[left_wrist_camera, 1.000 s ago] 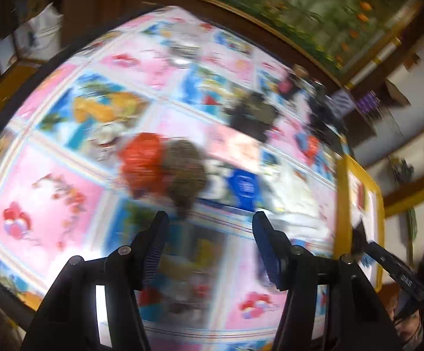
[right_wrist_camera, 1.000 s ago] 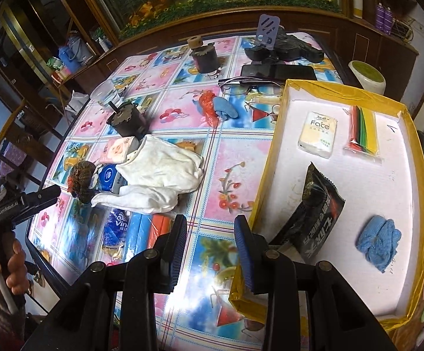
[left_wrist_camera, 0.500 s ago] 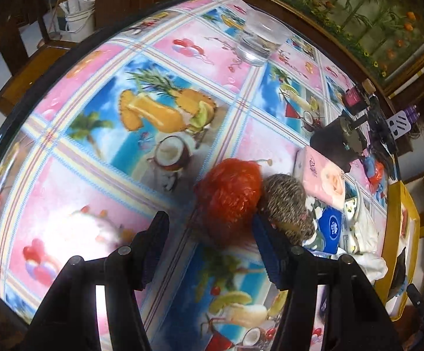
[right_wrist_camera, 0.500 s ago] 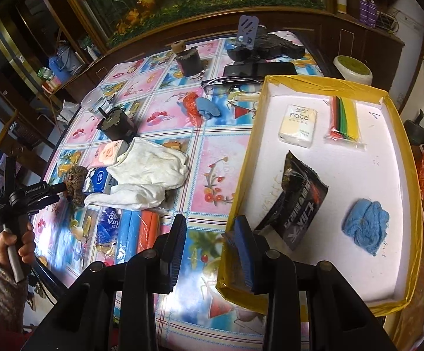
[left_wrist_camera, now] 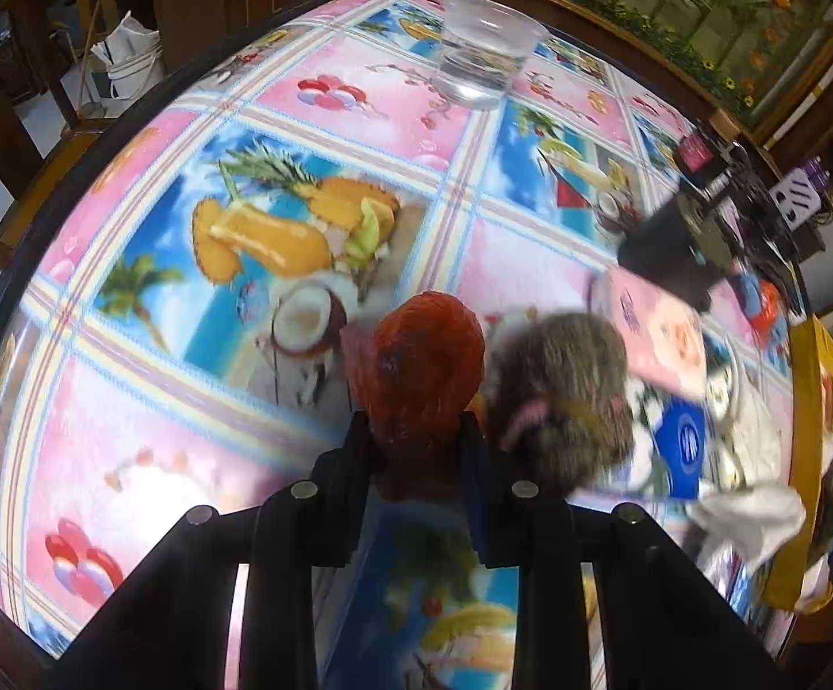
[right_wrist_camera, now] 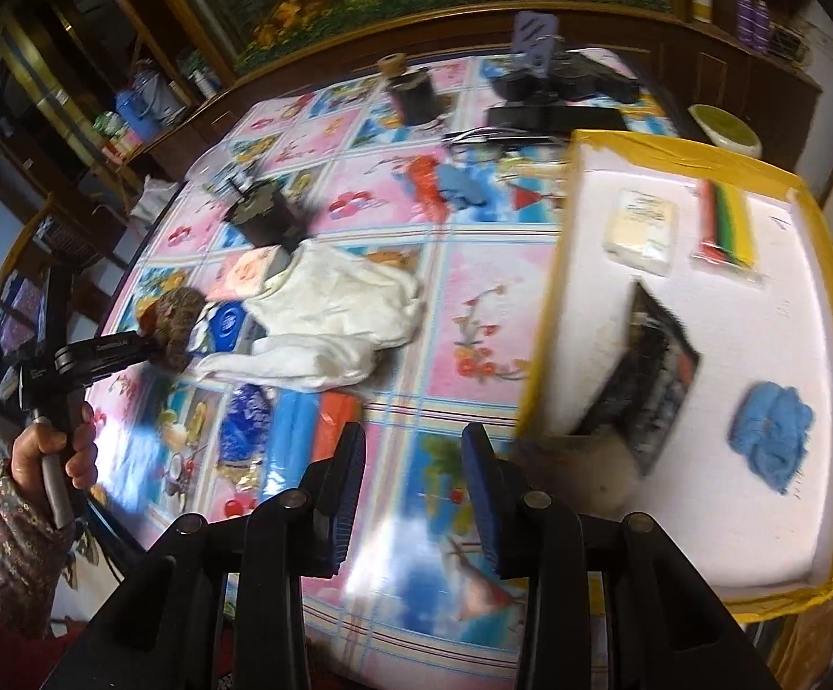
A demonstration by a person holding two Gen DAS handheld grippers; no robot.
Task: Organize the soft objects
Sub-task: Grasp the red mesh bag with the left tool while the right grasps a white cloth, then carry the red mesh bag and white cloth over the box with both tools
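A red mesh puff point(left_wrist_camera: 425, 356) lies on the fruit-print tablecloth, and my left gripper point(left_wrist_camera: 416, 437) is shut on it, pads pressing its lower sides. A brown knitted soft thing point(left_wrist_camera: 560, 385) touches the puff on its right. In the right wrist view a hand holds that left gripper point(right_wrist_camera: 146, 345) at the table's left edge beside the brown thing point(right_wrist_camera: 177, 310). My right gripper point(right_wrist_camera: 413, 454) hangs open above the tablecloth with nothing between its fingers, just left of the yellow-rimmed tray point(right_wrist_camera: 548, 287). A white cloth point(right_wrist_camera: 330, 322) lies mid-table.
The tray holds a blue soft cloth point(right_wrist_camera: 770, 431), a black packet point(right_wrist_camera: 646, 379), a tissue pack point(right_wrist_camera: 640, 230) and coloured strips point(right_wrist_camera: 726, 224). A clear cup point(left_wrist_camera: 485, 52), a black pot point(left_wrist_camera: 669, 253) and a pink tissue pack point(left_wrist_camera: 657, 333) stand near the puff.
My left gripper came down over the red puff and its jaws closed on it. My right gripper shifted slightly left off the tray's corner, jaws as before.
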